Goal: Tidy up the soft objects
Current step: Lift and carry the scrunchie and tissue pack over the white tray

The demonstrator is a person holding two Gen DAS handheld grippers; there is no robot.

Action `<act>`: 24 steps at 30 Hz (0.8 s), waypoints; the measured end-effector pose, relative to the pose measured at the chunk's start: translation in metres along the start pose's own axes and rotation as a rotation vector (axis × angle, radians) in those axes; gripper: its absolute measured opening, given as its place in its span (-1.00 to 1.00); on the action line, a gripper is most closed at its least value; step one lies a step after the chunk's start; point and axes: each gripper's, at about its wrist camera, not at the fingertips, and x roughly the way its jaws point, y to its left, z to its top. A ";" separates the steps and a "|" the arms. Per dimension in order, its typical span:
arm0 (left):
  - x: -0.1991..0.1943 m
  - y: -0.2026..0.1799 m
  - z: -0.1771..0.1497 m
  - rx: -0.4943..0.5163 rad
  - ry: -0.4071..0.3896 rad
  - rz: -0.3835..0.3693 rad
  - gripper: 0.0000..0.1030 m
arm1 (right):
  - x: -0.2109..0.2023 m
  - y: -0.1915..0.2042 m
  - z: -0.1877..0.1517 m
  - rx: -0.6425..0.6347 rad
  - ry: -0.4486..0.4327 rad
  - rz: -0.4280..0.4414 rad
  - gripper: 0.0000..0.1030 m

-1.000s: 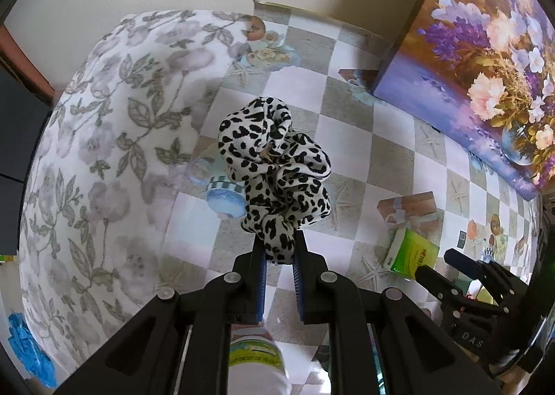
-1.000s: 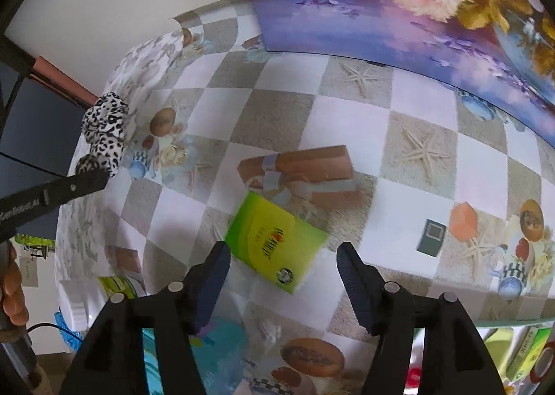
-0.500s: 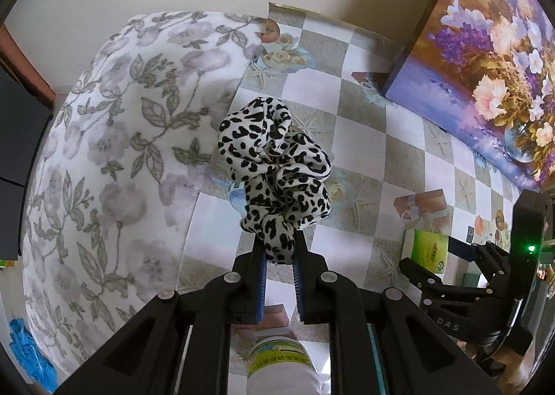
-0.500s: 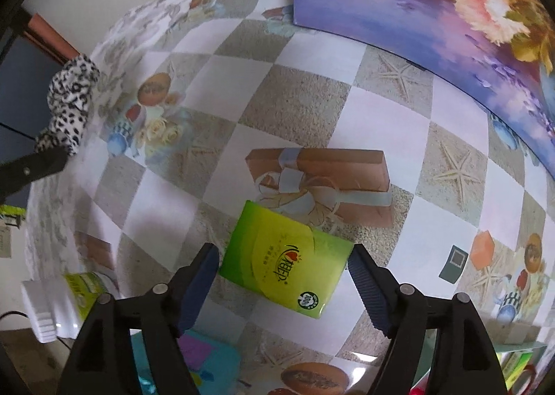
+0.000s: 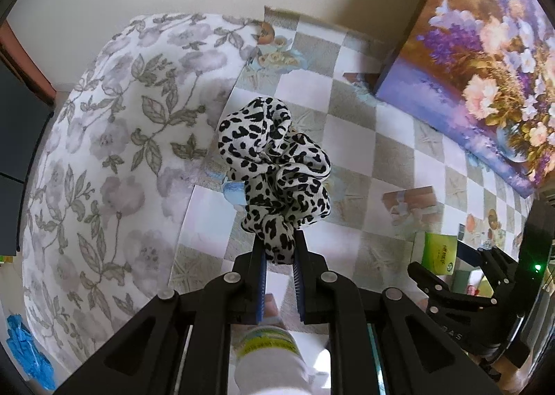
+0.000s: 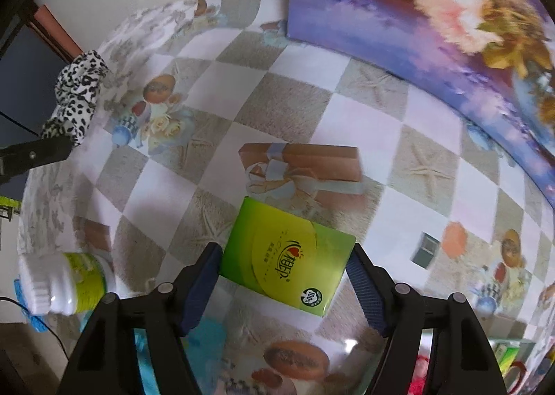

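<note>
Left gripper (image 5: 279, 249): fingers closed tight on the lower fold of a leopard-print scrunchie (image 5: 275, 173), black spots on white. The scrunchie stands up from the fingertips, clear of the table, over the seam where the floral cloth (image 5: 104, 159) meets the checkered tablecloth (image 5: 350, 138).

Right gripper (image 6: 282, 277): fingers spread wide, holding nothing. They bracket a green tissue pack (image 6: 288, 256) that lies flat on the checkered cloth; the left finger sits just beside the pack's edge, the right finger just beside its far corner. Whether either pad touches the pack cannot be told.

Tissue pack: just in front of a gift-box motif printed on the cloth, well apart from the scrunchie.

White bottle (image 6: 66, 287) with a green label: lying on its side at the near left edge of the table, beside the right gripper.

Flower painting (image 5: 485, 58): propped along the table's far right side, against the wall.

Blue item (image 5: 27, 357): below the floral cloth's near edge; kind unclear.
</note>
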 end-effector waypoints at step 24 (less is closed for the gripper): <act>-0.108 -0.131 -0.140 0.087 -0.142 -0.172 -0.73 | -0.168 -0.084 -0.160 0.139 -0.177 -0.059 0.46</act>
